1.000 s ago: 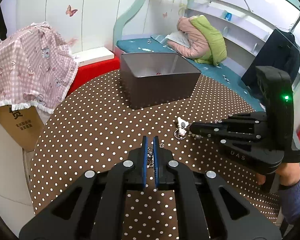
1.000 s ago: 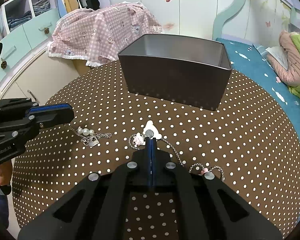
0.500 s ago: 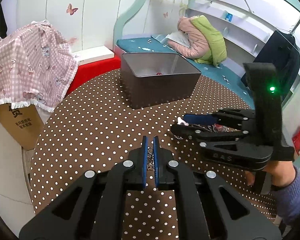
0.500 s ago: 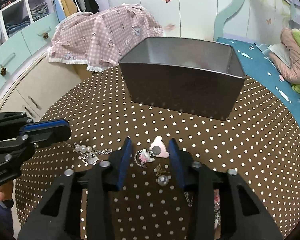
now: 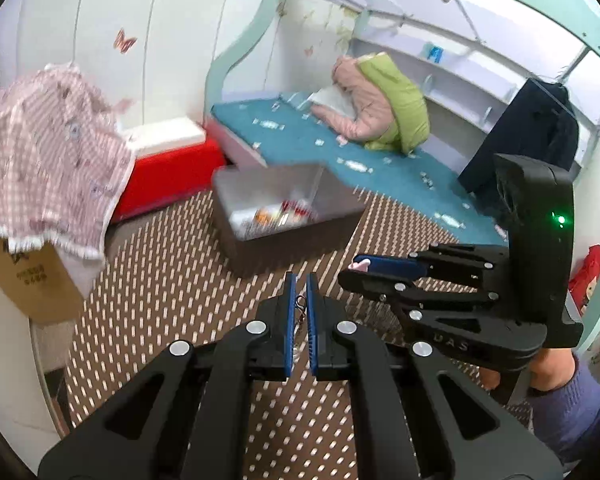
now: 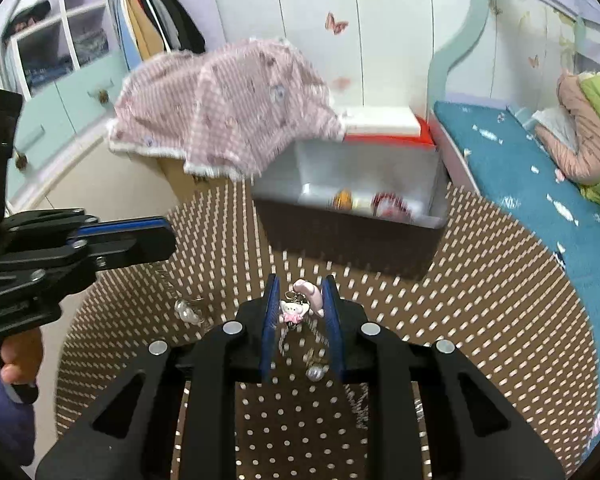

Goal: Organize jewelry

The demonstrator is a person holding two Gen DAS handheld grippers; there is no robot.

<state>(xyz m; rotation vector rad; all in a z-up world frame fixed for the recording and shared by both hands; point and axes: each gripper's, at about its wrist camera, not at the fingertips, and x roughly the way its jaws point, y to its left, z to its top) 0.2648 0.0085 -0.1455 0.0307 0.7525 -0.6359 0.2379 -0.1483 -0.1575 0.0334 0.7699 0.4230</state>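
My left gripper (image 5: 299, 280) is shut on a thin metal chain (image 5: 300, 305). In the right wrist view that chain (image 6: 165, 276) hangs from the left gripper (image 6: 156, 232) with pearl beads (image 6: 186, 310) at its lower end. My right gripper (image 6: 300, 284) is closing its jaws on a pink charm necklace (image 6: 296, 309), which is wedged between the blue pads and lifted off the cloth. Its pink tip (image 5: 358, 266) pokes out of the right gripper (image 5: 362, 270). A brown box (image 6: 352, 244) with a grey inside stands ahead, with several small items in it.
The round table has a brown polka-dot cloth (image 5: 160, 280). A silver bead (image 6: 314, 373) and a loose chain (image 6: 356, 400) lie under the right gripper. A pink checked cloth (image 5: 48, 152) covers a cardboard box at the left. A teal bed (image 5: 320, 148) lies beyond.
Both grippers have risen off the cloth with their jewelry. The right gripper opened from shut, then closed around the pink charm. The box's inside has come into view.
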